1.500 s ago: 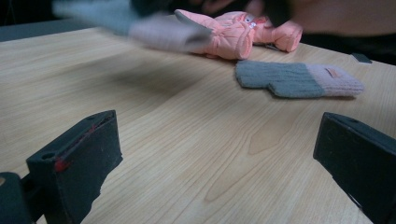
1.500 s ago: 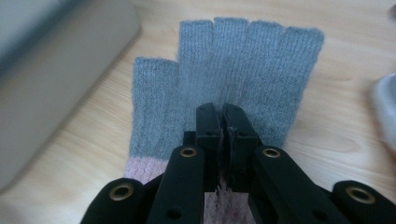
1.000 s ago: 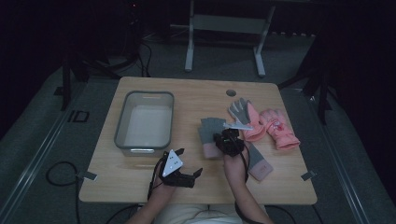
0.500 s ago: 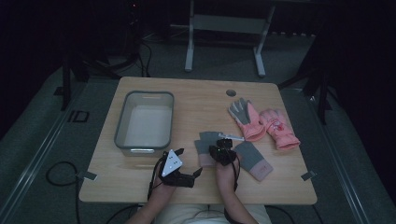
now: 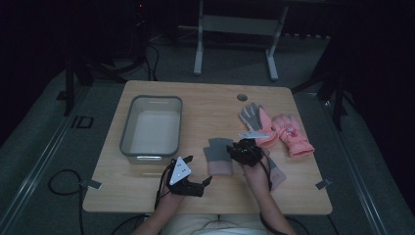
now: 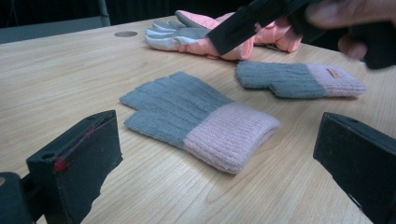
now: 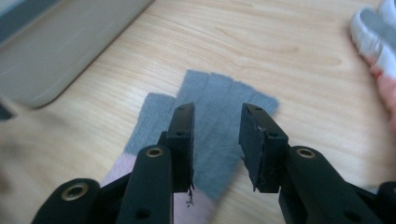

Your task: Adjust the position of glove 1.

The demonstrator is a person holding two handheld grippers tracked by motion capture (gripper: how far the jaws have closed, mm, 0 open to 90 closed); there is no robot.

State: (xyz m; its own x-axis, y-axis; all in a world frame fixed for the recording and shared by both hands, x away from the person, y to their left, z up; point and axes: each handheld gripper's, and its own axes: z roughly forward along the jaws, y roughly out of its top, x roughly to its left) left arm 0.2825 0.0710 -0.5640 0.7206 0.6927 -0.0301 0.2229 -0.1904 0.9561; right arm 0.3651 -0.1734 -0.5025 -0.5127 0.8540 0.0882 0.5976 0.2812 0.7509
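Since the earlier high frame, the right gripper [image 5: 234,149] has swung left and its jaws have just been opening, nothing between them; the grey-and-pink knit glove [image 5: 218,155] lies flat on the bench [image 5: 205,105], right of the plastic tub [image 5: 151,128].

High view: the left gripper [image 5: 205,182] rests near the bench's front edge.

Left gripper view: its jaws stand spread wide and empty; a second knit glove [image 6: 299,79] and pink ski gloves [image 6: 210,35] show behind.

Right gripper view: jaws partly apart above the glove's fingers. Pinching there, I judge, risks the cuff dragging or the knit slipping free.
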